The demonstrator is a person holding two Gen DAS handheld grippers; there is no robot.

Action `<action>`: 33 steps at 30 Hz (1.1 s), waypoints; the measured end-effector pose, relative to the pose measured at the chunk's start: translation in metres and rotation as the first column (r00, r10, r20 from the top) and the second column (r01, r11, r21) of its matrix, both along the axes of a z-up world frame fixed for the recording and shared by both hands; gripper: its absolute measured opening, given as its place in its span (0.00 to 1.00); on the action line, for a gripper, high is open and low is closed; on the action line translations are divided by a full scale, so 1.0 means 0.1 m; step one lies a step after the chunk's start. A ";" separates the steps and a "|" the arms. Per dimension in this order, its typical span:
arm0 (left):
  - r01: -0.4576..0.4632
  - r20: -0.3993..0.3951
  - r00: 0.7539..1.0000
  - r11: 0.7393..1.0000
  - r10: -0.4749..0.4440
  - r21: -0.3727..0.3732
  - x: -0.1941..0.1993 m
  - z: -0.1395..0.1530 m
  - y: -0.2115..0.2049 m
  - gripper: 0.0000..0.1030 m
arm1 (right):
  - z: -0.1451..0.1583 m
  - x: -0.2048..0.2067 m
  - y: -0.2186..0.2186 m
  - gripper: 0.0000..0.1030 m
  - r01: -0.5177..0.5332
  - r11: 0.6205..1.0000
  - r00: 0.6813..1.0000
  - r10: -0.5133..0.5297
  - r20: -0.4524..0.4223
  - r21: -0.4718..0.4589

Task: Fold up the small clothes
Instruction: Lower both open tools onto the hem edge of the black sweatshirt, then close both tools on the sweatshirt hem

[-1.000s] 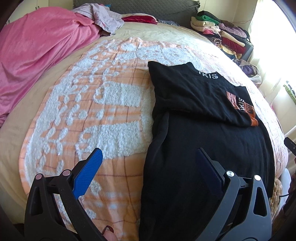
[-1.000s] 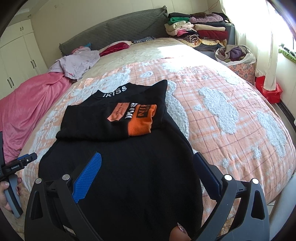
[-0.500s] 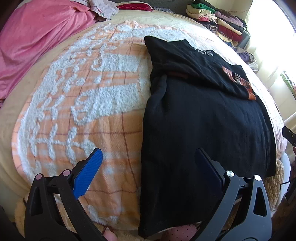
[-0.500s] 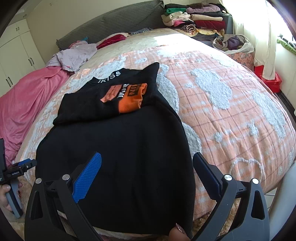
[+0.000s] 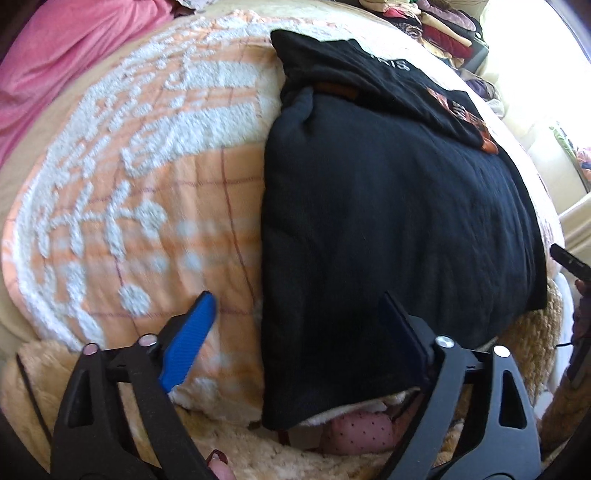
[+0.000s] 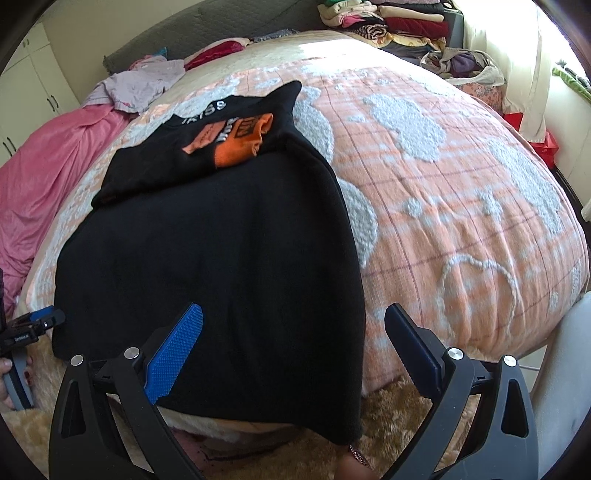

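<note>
A black knitted garment (image 6: 221, 258) with an orange and white printed patch is lying flat on the bed, on top of a peach checked bedspread (image 6: 461, 206) with raised white tufted patterns. Its far part is folded back toward the near part, so the orange print and a line of white lettering are facing up. Its near hem is hanging over the bed's edge, above a tan fluffy rug (image 5: 258, 450).

The left hand-held gripper (image 5: 295, 317) is pointing steeply down at the garment's near left edge. Its jaws have just been closing, but they are standing apart. The bright blue pad is sitting over the bedspread and the dark pad over the black fabric, so the garment's left edge is lying between them. The pads are not pressing on it.

The right hand-held gripper (image 6: 295, 328) is pointing down at the garment's near right corner. Its jaws are standing wide apart. The blue ribbed pad is sitting over the black fabric and the dark pad over the bedspread. Nothing is clamped.

In the right wrist view, the left hand-held gripper is showing at the far left edge, just beside the garment's left corner.

A pink blanket (image 6: 44, 166) is lying along the bed's left side. A stack of folded clothes (image 6: 388, 22) is sitting beyond the bed's far right corner.
</note>
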State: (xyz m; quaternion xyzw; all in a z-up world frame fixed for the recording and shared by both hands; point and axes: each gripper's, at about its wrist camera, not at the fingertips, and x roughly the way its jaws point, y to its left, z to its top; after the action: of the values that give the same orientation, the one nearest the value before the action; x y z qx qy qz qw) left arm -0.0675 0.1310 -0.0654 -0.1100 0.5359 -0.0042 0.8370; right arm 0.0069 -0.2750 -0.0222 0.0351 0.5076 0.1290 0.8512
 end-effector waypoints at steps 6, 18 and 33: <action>-0.010 -0.011 1.000 1.000 0.010 -0.019 -0.08 -0.03 0.00 0.65 | -0.12 -0.15 -0.06 0.95 -0.015 1.000 0.999 0.015 -0.050 -0.002; -0.014 -0.045 0.999 0.999 0.012 -0.036 -0.24 -0.05 0.00 0.61 | -0.31 -0.36 -0.16 0.87 -0.034 0.999 0.993 0.034 -0.109 -0.002; -0.044 -0.065 0.997 0.996 0.039 -0.079 -0.34 -0.10 0.02 0.61 | -0.25 -0.47 -0.19 0.09 -0.069 0.997 0.995 0.070 -0.075 0.018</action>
State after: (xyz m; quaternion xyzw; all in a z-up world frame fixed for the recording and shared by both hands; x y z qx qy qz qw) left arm -0.1016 0.1333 -0.0752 -0.1546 0.5591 -0.0050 0.8145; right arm -0.0399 -0.2941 -0.0467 0.0288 0.5393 0.1611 0.8260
